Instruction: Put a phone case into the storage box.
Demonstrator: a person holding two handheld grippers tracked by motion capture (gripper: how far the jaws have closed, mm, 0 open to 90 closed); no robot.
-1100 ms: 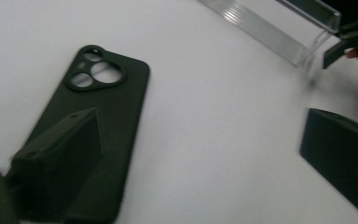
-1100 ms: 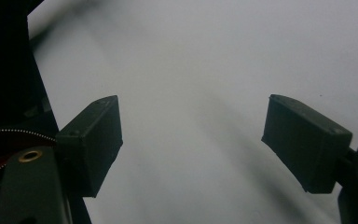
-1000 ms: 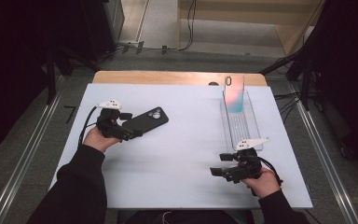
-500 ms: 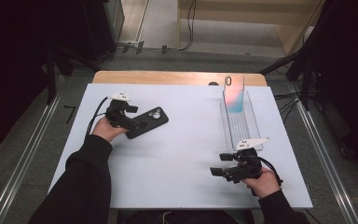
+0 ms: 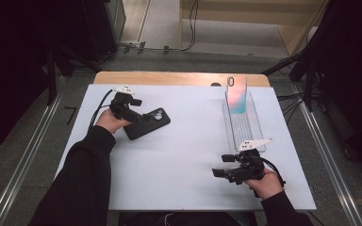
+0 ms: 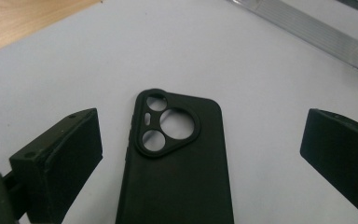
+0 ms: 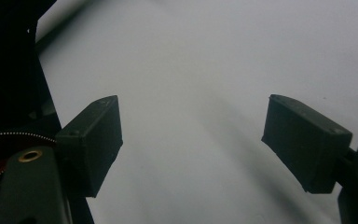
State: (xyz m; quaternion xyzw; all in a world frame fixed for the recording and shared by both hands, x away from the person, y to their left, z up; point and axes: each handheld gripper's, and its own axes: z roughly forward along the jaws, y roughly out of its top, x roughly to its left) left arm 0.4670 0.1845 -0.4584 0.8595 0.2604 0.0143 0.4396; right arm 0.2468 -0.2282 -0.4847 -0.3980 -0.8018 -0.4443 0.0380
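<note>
A black phone case [image 5: 149, 123] lies back-up on the white table [image 5: 188, 155], left of centre. My left gripper [image 5: 137, 116] is at its left end. In the left gripper view the case [image 6: 177, 168], with its camera cut-outs facing me, lies between the wide open jaws of the left gripper [image 6: 200, 126], and neither pad touches it. My right gripper [image 5: 222, 165] rests near the table's front right, pointing left. The right gripper view shows the right gripper [image 7: 191, 121] open over bare table, with nothing between the jaws.
A clear slotted rack [image 5: 243, 126] lies at the right of the table, with a pink-and-blue phone [image 5: 237, 94] standing upright at its far end. The rack's edge [image 6: 307, 32] lies beyond the case. A wooden strip [image 5: 179, 78] borders the far side.
The left hand has moved away from the person and to the right, bringing its gripper over the near end of the black case. The case and the right gripper stayed put.
</note>
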